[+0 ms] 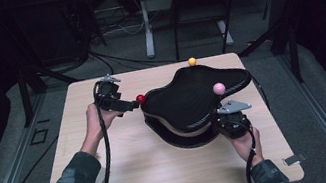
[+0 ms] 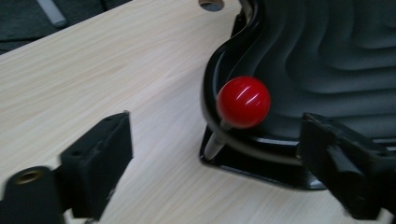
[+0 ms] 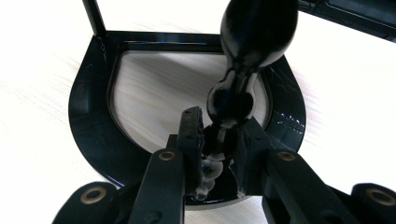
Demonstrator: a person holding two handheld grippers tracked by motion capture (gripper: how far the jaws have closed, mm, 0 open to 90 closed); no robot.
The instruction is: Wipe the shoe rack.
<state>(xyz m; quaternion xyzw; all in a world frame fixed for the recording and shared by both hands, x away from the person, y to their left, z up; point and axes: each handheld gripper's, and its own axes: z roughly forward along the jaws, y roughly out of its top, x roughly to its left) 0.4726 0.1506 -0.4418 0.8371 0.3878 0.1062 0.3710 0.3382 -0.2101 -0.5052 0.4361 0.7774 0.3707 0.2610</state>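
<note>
1. Black jaws of the right gripper (image 1: 230, 123) are pinched on a dark lever stem (image 3: 219, 140) at the near right edge of the black seat-shaped device (image 1: 195, 101); in the right gripper view the stem runs up and away from the jaws, with a bulbous knob on top.
2. The device sits mid-table on the pale wood table (image 1: 130, 178), long axis running from near centre toward far right.
3. The left gripper (image 1: 130, 105) points right at the device's left edge, jaws spread on either side of the red ball knob (image 2: 243, 101), not touching it.
4. Pink ball (image 1: 219, 88) stands at the right; yellow ball (image 1: 191, 61) at the far edge.
</note>
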